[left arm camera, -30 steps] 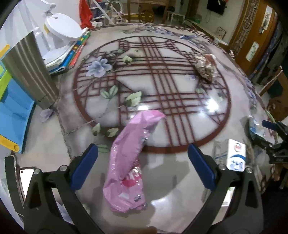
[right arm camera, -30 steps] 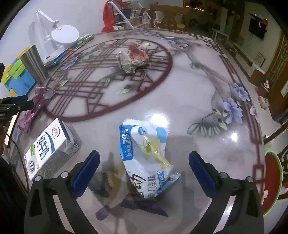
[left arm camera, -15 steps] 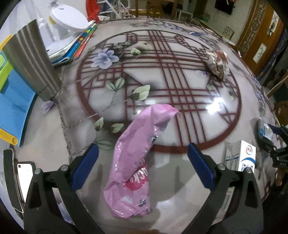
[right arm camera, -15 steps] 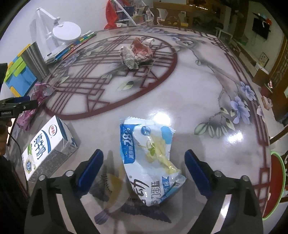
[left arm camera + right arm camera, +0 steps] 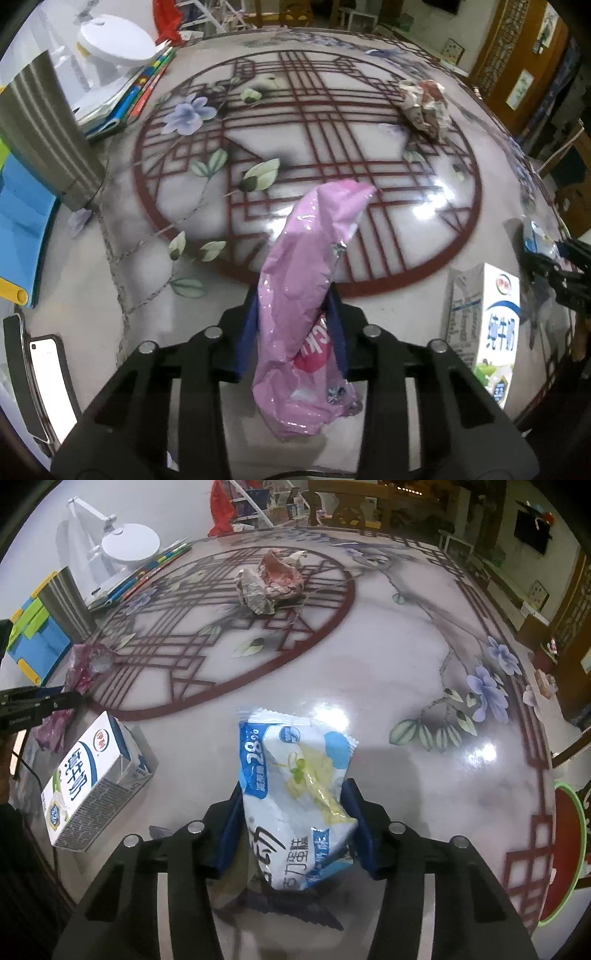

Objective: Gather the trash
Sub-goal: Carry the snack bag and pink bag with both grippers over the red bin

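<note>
Left gripper (image 5: 293, 334): fingers (image 5: 246, 339) drawn in on the pink wrapper (image 5: 303, 295), pinching its lower half. The upper part stands free beyond the tips and the tail hangs crumpled behind them.

Right gripper (image 5: 293, 825): fingers (image 5: 229, 834) drawn in on both edges of the blue-and-white snack bag (image 5: 295, 794), most of which fans out ahead of the tips.

Still on the table (image 5: 406, 657): milk carton (image 5: 92, 775), lying to the left of the right fingers; crumpled paper wad (image 5: 271, 581), well ahead of them.

Risks, as a judgement:
- Both films are thin and glossy, so a light pinch may let them slide out on lifting.
- The pink wrapper is held off-centre (long free end) and could swing or snag.
- The carton lies near both grippers, and a careless sweep may knock it.
</note>
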The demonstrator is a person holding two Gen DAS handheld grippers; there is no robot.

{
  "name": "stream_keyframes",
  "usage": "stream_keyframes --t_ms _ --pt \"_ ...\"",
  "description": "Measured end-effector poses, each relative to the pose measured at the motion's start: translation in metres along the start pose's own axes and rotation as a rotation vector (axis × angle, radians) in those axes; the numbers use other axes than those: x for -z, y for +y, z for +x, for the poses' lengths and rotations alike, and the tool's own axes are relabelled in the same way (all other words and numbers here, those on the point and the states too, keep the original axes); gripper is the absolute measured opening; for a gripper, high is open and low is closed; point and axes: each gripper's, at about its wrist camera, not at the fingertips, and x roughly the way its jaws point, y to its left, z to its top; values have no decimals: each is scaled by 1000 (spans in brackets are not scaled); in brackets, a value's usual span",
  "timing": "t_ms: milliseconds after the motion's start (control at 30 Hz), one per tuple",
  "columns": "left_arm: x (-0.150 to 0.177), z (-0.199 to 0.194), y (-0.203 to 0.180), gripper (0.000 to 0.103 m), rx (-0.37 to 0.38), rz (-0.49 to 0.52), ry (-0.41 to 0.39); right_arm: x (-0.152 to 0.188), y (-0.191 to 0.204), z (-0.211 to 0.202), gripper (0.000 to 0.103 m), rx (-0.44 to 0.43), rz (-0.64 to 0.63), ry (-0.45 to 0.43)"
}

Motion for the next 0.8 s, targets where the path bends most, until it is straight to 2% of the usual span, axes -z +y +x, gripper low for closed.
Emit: stream_keyframes --t_ms 167,533,800 --pt "0 -5 -2 25 24 -8 -17 1 -5 -5 38 -15 21 -5" --pt "0 -17 -22 25 31 41 -62 3 -13 -31 38 -39 56 -69" --pt "7 -46 -32 23 89 8 -108 6 -15 -55 38 -57 75 -125"
